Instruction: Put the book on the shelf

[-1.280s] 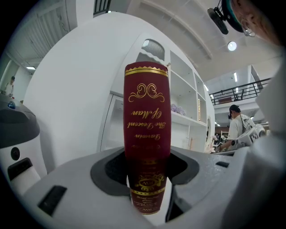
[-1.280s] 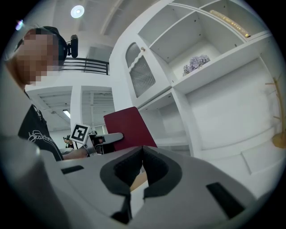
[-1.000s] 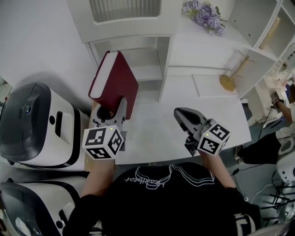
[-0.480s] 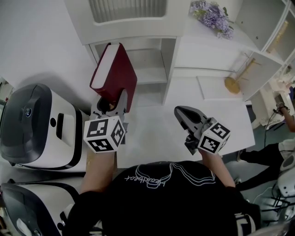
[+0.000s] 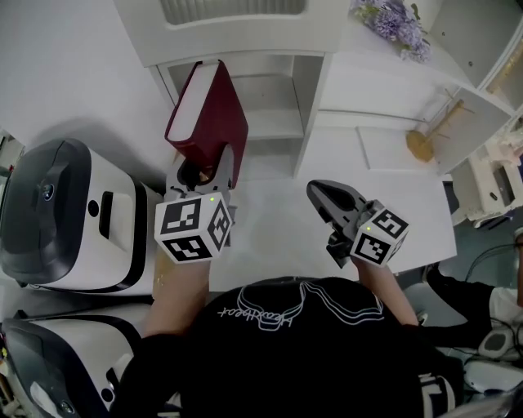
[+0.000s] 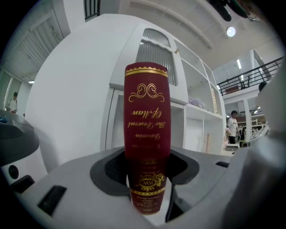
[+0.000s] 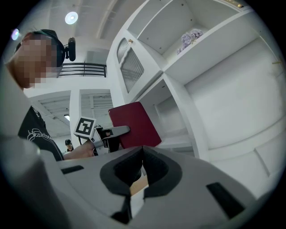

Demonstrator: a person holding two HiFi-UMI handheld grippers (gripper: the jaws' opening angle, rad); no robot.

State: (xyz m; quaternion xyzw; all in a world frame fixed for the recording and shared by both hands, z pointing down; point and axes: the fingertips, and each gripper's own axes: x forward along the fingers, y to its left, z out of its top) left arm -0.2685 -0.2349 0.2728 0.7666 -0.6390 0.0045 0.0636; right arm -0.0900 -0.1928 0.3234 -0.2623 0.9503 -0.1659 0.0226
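L gripper [image 5: 200, 173] clamps the hardback book [image 5: 208, 114] by its lower end, grey pads pressed on both covers. The book stands roughly upright w/ its rounded spine facing my L cam: smooth dark-red cover, gold scrollwork and script reading upside down. The cream page block shows in head view. It's held in the air just in front of the open left bay of the white shelf unit [image 5: 270, 122], not on a board yet. R gripper [image 5: 320, 196] is empty, dark curved jaws closed tip to tip, off to the right over the flat white tabletop [image 5: 392, 212]. Purple flowers [image 5: 396, 20] sit atop the unit. Rounded white-and-black machines [image 5: 69, 216] are at left.
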